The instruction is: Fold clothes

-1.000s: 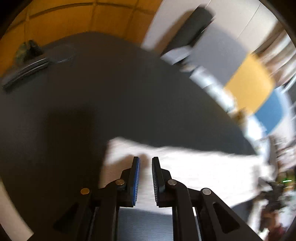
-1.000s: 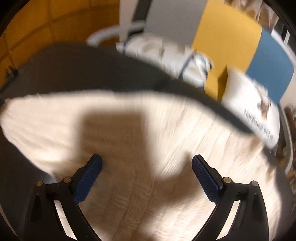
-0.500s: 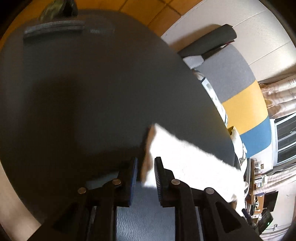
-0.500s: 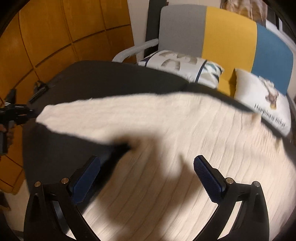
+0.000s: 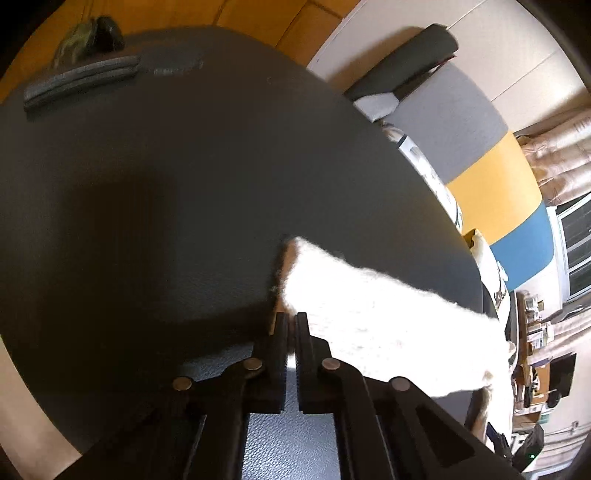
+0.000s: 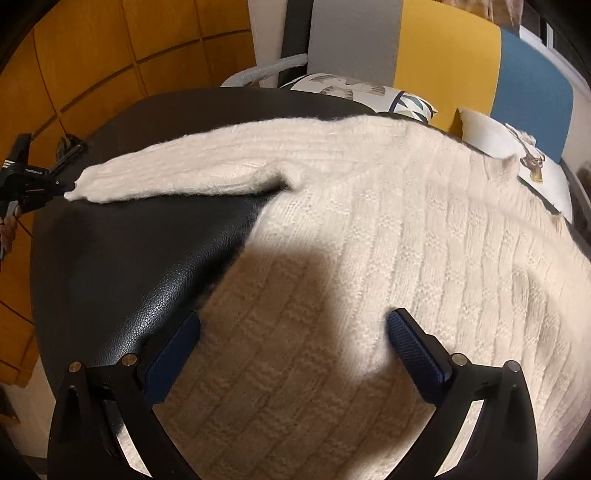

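Note:
A cream knitted sweater [image 6: 388, 229] lies spread on the round black table [image 6: 140, 266]. Its sleeve [image 6: 192, 173] stretches out to the left. In the left wrist view the sleeve [image 5: 369, 314] runs off to the right from my left gripper [image 5: 291, 325], which is shut on the cuff's edge. The right wrist view shows that same left gripper [image 6: 55, 184] pinching the sleeve's tip. My right gripper [image 6: 295, 350] hovers open over the sweater's body near its left side, with its blue pads [image 6: 417, 354] wide apart and nothing pinched.
A folded dark grey item [image 5: 81, 81] and a dark greenish object [image 5: 88, 33] lie at the table's far left edge. A sofa [image 6: 443, 55] with grey, yellow and blue panels and printed pillows [image 6: 354, 88] stands behind the table. Orange wall panels are on the left.
My left gripper has closed on the sleeve's cuff, and the sleeve now lies stretched out to the left. My right gripper stayed open and shifted across the sweater's body.

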The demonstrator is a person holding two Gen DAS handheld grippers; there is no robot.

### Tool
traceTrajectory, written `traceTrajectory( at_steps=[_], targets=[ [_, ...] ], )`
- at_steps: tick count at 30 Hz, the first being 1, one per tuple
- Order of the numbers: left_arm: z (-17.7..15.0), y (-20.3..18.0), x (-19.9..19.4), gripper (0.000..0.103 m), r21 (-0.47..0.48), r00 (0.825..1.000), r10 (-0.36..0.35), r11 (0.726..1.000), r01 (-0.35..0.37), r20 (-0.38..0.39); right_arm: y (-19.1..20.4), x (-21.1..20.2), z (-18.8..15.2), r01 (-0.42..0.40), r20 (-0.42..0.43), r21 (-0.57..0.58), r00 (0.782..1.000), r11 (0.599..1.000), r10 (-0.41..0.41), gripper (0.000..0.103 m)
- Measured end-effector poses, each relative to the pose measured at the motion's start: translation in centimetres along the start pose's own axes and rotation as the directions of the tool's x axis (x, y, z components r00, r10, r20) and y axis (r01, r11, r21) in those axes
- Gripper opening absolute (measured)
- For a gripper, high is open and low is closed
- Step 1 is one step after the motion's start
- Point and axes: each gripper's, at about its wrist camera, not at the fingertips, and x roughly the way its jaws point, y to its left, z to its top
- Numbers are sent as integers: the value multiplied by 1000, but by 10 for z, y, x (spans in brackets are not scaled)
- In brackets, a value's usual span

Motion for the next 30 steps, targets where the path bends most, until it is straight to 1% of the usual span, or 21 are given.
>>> traceTrajectory(
  at_steps=[2, 4, 5, 7, 9, 12, 15, 16, 17, 19, 20, 22, 23, 25, 27, 28, 29, 30],
  targets=[
    [-3, -4, -23, 1, 16, 997, -11, 1000, 10, 81, -4, -2, -1, -19, 10, 16, 1000, 1000, 19, 103],
    [-5, -8, -45, 1, 33, 987, -23, 999, 18, 161, -8, -4, -3, -37, 20, 32, 999, 999, 36, 103],
    [-6, -8, -50, 1, 40, 984, -13, 999, 6, 179, -9, -4, -4, -40, 25, 36, 999, 999, 39, 103],
    [-8, -1, -32, 1, 41, 990, 77, 996, -83, 119, -7, -2, -4, -29, 20, 27, 999, 999, 28, 103],
    [-14, 11, -8, 2, 19, 988, 147, 989, -149, 53, -4, 0, -2, -8, 8, 9, 1000, 1000, 7, 103],
    [-17, 13, -7, 2, -22, 988, 145, 989, -144, 54, -4, 0, -3, 5, 6, -6, 1000, 1000, -5, 103],
    [-18, 14, -8, 7, -70, 989, 138, 988, -134, 54, -6, 1, -2, -3, 10, -1, 1000, 1000, 3, 103],
    [-18, 14, -10, 9, -94, 988, 142, 986, -136, 56, -7, 2, -2, -4, 10, -1, 1000, 1000, 4, 103],
    [-18, 15, -16, 9, -126, 987, 149, 982, -140, 66, -7, 2, -2, -5, 11, 0, 1000, 1000, 5, 103],
    [-19, 8, -22, 9, -148, 985, 131, 982, -114, 115, -9, 1, -2, -15, 11, 6, 1000, 1000, 15, 103],
    [-21, 2, -26, 9, -144, 984, 111, 985, -91, 137, -9, -1, -1, -21, 6, 11, 1000, 1000, 21, 103],
    [-34, -25, -36, 12, -65, 988, 20, 998, -10, 153, -10, -16, -1, -37, 7, 32, 999, 999, 36, 103],
    [-48, -47, -33, 12, 0, 992, -23, 1000, 23, 126, -10, -28, -4, -50, 35, 47, 998, 998, 48, 103],
    [-75, -90, -28, 13, 126, 993, -103, 987, 95, 63, -15, -57, -13, -80, 81, 80, 994, 994, 74, 103],
    [-102, -134, -23, 13, 245, 985, -175, 954, 172, -10, -29, -83, -30, -57, 95, 116, 994, 992, 46, 103],
    [-118, -156, -20, 13, 302, 977, -208, 929, 214, -52, -39, -95, -42, -47, 94, 141, 995, 989, 34, 103],
    [-141, -178, -18, 13, 356, 965, -239, 897, 261, -105, -51, -106, -56, -41, 89, 177, 996, 983, 25, 103],
    [-166, -200, -16, 13, 407, 950, -266, 859, 310, -163, -61, -114, -69, -31, 82, 212, 997, 977, 14, 103]
  ],
)
